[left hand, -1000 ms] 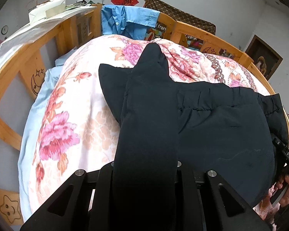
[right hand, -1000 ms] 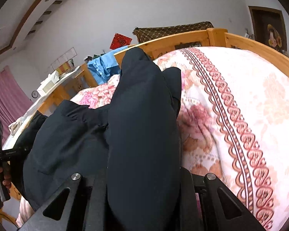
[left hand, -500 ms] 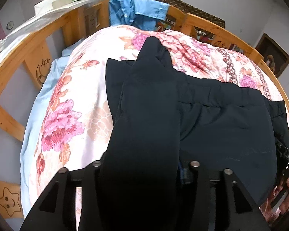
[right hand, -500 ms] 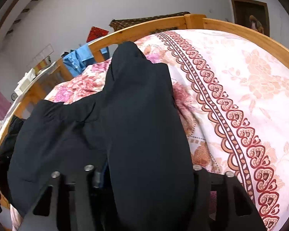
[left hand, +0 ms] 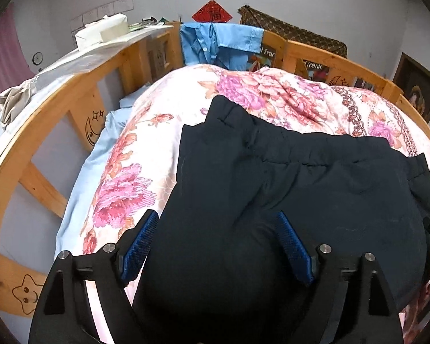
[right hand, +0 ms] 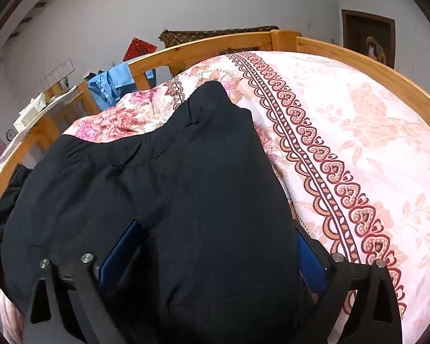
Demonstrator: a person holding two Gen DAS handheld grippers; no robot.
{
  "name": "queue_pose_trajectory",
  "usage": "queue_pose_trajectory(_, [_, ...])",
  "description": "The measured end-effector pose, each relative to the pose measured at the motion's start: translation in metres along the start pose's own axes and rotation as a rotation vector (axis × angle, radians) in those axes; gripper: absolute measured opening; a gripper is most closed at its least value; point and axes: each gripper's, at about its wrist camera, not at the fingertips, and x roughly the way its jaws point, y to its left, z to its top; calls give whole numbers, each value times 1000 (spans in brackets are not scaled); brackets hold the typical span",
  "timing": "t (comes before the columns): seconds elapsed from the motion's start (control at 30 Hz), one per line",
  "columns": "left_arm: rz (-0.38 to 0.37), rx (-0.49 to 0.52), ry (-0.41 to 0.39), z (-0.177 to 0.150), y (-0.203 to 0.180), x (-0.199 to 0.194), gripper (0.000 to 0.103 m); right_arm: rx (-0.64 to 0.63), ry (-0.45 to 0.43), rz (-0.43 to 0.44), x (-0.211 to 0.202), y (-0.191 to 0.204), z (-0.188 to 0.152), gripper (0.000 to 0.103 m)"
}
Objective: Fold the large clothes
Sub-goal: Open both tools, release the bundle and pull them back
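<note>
Dark navy trousers [left hand: 315, 189] lie folded on a floral quilt [left hand: 146, 154], waistband toward the far side. My left gripper [left hand: 218, 246] is open; its blue pads [left hand: 140, 243] stand apart on either side of the draped cloth. In the right wrist view the trousers [right hand: 163, 183] also lie between the spread fingers of my right gripper [right hand: 212, 252], which is open, with a blue pad [right hand: 120, 252] showing on the left. The cloth hides both grippers' fingertips.
A wooden bed rail [left hand: 51, 106] curves round the quilt [right hand: 358, 149] on the left and far side. A blue shirt [left hand: 218, 43] hangs over the far rail. A light blue sheet [left hand: 83, 177] shows at the left edge. Boxes [left hand: 103, 30] sit on a ledge.
Both grippers opened: the jaws that were shut on the trouser fabric now stand apart, blue pads showing. The held fold dropped flat onto the rest of the trousers.
</note>
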Motion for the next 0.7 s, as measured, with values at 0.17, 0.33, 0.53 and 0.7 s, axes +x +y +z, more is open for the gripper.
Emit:
queue_pose_trajectory(0.17, [-8, 29, -50, -5, -5, -10, 98, -19, -52, -22, -13, 6, -3, 103])
queue_pose_trajectory(0.33, [-32, 19, -113, -9, -7, -22, 101, -49, -126, -57, -31, 12, -8, 103])
queue_pose_trajectory(0.53, [-56, 30, -176, -18, -14, -39, 101, -94, -203, -68, -48, 22, -16, 103])
queue_pose_trajectory(0.7, [-65, 60, -230, -32, -26, -54, 101, -103, -259, -64, -61, 29, -30, 103])
